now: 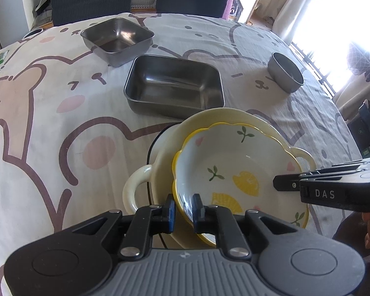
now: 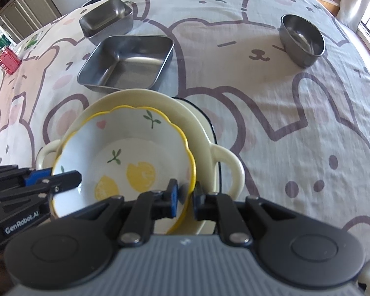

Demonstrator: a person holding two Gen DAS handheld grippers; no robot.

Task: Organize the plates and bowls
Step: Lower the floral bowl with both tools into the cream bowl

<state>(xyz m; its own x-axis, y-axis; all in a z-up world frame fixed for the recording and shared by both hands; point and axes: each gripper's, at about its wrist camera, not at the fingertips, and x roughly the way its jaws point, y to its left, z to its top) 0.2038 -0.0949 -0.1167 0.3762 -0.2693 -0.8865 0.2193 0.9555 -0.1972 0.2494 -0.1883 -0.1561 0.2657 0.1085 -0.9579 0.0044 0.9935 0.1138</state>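
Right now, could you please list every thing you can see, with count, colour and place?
lemon bowl: 1, white with yellow rim, tilted inside the cream dish
cream dish: 1, pale yellow, two handles, near table edge
rectangular tray: 1, steel, table centre
square tray: 1, steel, behind the rectangular tray
round bowl: 1, steel, far right
tablecloth: 1, white with bears
red container: 1, left edge
left claw: shut on lemon bowl rim
right claw: shut on lemon bowl rim

lemon bowl (image 1: pixel 234 167) | scalloped yellow rim, tilted | inside cream two-handled dish (image 1: pixel 165 148)
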